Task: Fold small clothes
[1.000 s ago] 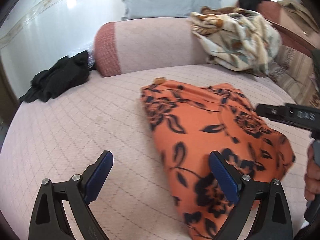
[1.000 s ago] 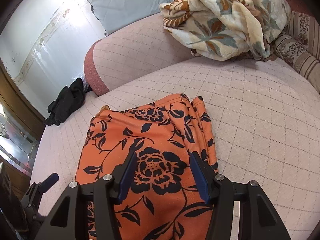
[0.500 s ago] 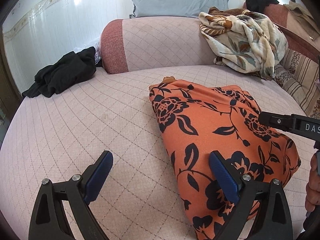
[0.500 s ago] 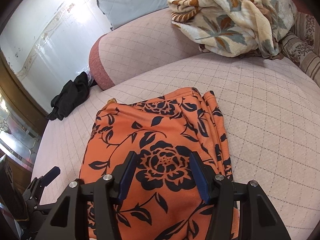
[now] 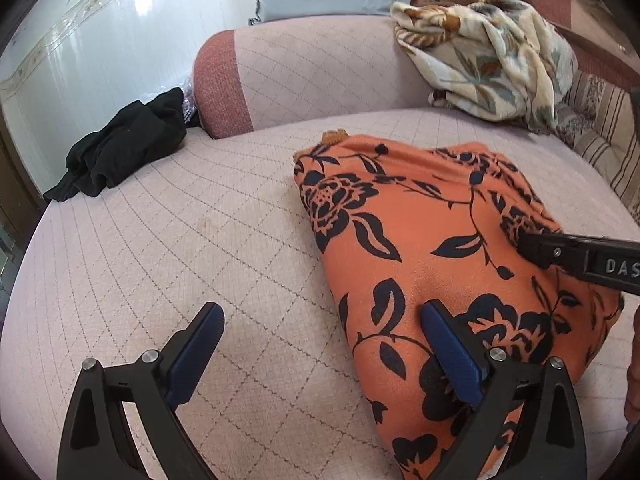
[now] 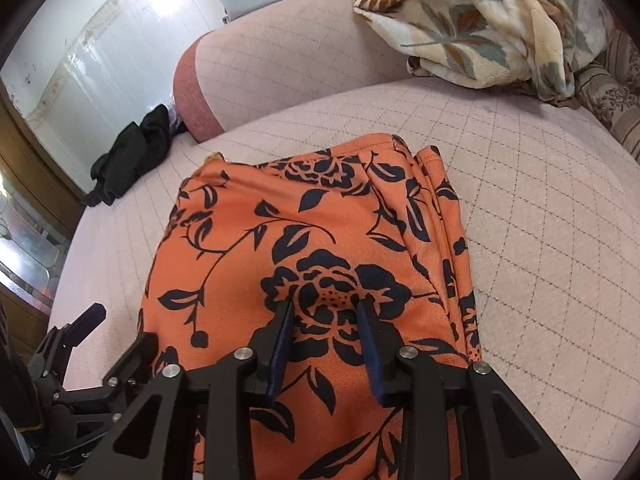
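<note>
A folded orange garment with black flowers (image 5: 420, 232) (image 6: 280, 220) lies on the pink quilted sofa seat (image 5: 160, 260). My left gripper (image 5: 320, 312) is open wide at the garment's near left edge, one finger over the cloth and the other over the bare seat. My right gripper (image 6: 325, 306) points down onto the top of the garment near a large black flower. Its jaws are closing, their tips on the cloth with a flat patch of it between them. One of the right gripper's fingers (image 5: 580, 256) reaches in over the garment from the right in the left wrist view.
A crumpled black garment (image 5: 124, 148) (image 6: 132, 152) lies at the seat's far left. A floral blanket (image 5: 488, 56) (image 6: 480, 20) is heaped on the round bolster (image 5: 312, 72) at the back. A striped cushion (image 5: 604, 136) sits at the right.
The right gripper's jaws have narrowed a good deal and sunk onto the orange cloth. The left gripper has stayed open and hardly moved.
</note>
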Available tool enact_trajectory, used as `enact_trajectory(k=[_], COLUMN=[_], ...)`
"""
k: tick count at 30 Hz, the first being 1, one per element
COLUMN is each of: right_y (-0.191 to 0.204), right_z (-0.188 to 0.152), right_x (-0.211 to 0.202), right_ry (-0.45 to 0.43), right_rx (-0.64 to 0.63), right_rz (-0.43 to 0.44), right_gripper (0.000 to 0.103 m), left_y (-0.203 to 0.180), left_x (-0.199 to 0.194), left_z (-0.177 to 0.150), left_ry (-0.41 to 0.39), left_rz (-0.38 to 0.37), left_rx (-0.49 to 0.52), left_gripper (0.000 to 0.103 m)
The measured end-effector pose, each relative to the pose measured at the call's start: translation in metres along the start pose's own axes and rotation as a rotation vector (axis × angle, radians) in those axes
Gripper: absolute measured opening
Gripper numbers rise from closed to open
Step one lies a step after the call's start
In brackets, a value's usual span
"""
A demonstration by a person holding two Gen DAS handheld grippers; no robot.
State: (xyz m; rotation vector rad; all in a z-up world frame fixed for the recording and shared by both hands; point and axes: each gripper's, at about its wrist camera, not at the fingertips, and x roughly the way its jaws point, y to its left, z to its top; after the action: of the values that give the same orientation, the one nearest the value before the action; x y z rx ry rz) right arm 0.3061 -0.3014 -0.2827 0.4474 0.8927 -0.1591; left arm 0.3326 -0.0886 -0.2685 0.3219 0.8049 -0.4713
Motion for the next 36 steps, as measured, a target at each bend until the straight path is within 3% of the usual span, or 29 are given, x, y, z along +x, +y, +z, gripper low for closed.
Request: enact_trajectory(k=[6,11,16,20,22,30,31,32,34,36], right_y=[-0.001,-0.011,-0.014,-0.02,-0.024,-0.036,-0.038,-0.04,-0.044,-0.043], right_z=[-0.001,0.0,0.003,0.005,0.004,0.008,0.009,0.01,0.012,0.014], right_x=[0.003,-0.004,-0.026,-0.022,-0.003,-0.019,-0.023,-0.028,-0.039,-0.046], right_ry=[0.0,-0.005,-0.066,-0.039,0.049,-0.019,-0.042,-0.071,-0.145,-0.183], right_rx=[0.004,0.059,0.055,0.063,0.062,0.118,0.123,0.135,0.175,0.173], right_rz=[0.004,0.064,0.069,0.073,0.058,0.128,0.131,0.139,0.154,0.155], right_gripper=[0.035,0.035,0.035,0.037,0.038,0.038,0.04,0.06,0.082,0.082], left_y=[0.003,0.013,0.025,0.013,0.013,0.017,0.019,0.022,0.026,0.033], left_x=[0.004,-0.005,-0.022,0.008,0.008,-0.005,-0.006,-0.008,-0.01,-0.014], left_z=[0.003,0.013,0.022,0.012,0.008,0.018,0.019,0.019,0.021,0.022], left_ry=[0.024,0.011,-0.079,0.019,-0.01,-0.025,-0.029,-0.033,-0.042,-0.051], left_rz=[-0.019,-0.055,-0.018,0.006,0.006,0.025,0.033,0.039,0.044,0.046], left_rx=[-0.015,-0.077,-0.131,-0.079,-0.112,-0.101,-0.106,-0.112,-0.124,-0.144], left_gripper=[0.101,0.101,0.101,0.102,0.102,0.102,0.102,0.102,0.102,0.102])
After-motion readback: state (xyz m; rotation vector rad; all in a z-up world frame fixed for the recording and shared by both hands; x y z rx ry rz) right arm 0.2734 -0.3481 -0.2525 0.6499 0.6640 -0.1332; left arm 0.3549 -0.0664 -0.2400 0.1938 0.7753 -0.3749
